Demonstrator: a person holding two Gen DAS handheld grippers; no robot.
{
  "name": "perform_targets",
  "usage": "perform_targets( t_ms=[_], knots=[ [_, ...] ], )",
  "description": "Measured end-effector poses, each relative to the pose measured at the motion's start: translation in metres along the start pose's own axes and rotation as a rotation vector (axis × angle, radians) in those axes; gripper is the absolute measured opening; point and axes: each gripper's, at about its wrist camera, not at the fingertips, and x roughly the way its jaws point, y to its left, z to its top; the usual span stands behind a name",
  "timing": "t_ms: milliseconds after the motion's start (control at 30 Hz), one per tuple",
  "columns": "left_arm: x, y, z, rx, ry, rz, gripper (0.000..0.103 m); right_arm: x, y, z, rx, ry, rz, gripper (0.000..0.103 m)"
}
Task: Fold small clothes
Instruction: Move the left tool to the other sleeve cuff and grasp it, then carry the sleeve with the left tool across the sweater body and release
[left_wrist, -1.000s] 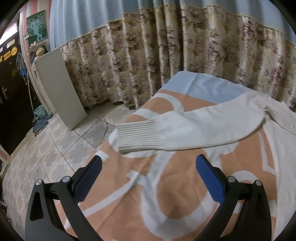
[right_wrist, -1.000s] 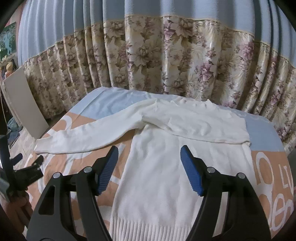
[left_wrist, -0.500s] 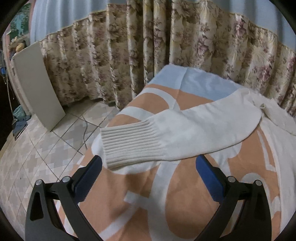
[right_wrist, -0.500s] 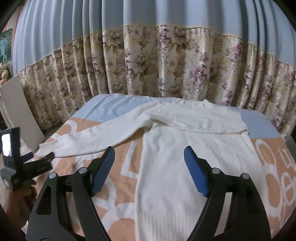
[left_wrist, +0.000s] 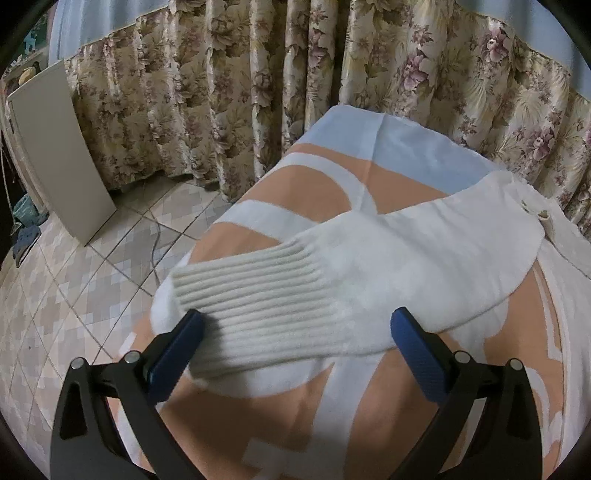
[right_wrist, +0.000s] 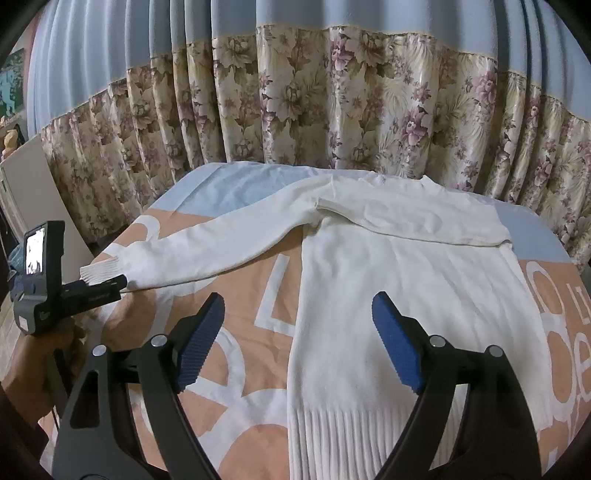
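sweater: white knit sweater (right_wrist: 388, 280) lies flat, face-down or face-up can't tell, on the bed; body runs toward the camera, hem ribbing nearest, neck toward the curtain.
far sleeve: right-side sleeve (right_wrist: 413, 221) already folded across the chest, lying just under the neckline.
near sleeve: other sleeve (left_wrist: 424, 254) stretches out sideways toward the bed edge, ribbed cuff (left_wrist: 266, 306) at the end, still unfolded.
change: a second ago the cuff sat well ahead of the left gripper; now the cuff fills the space between its pads, so the left gripper has closed in and tipped down onto it.
left gripper: left gripper (left_wrist: 295, 347) released, jaws wide, straddling the cuff; one blue pad (left_wrist: 177, 354) looks to touch the cuff edge, no clench yet.
right gripper: right gripper (right_wrist: 299, 339) released, jaws have just been opening, nothing between them; hovers over the sweater body beside its left edge.
meaning: judged as pre-grasp on the cuff; next step likely pinch and carry the sleeve across the chest to match the folded one.
risk: thick ribbing may slip if only the edge is pinched.
bed: orange-and-white patterned blanket (right_wrist: 258, 295) under the sweater; floral curtain (right_wrist: 332, 110) behind; tiled floor (left_wrist: 74, 277) off the bed edge.
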Motion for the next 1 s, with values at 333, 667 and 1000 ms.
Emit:
perform_targets(
  t_ms=[333, 667, 1000],
  knots=[
    [-0.002, -0.019, 0.010, -0.011, -0.017, -0.011, 0.024, 0.011, -0.006, -0.002, 0.014, 0.022, 0.003, 0.084],
    [-0.031, -0.036, 0.030, -0.009, -0.059, -0.008, 0.007, 0.017, -0.027, 0.000, 0.053, 0.031, -0.002, 0.084],
    [-0.043, -0.128, 0.057, 0.040, -0.086, -0.063, 0.007, 0.045, -0.082, 0.021, 0.097, 0.033, -0.050, 0.084]
  ],
)
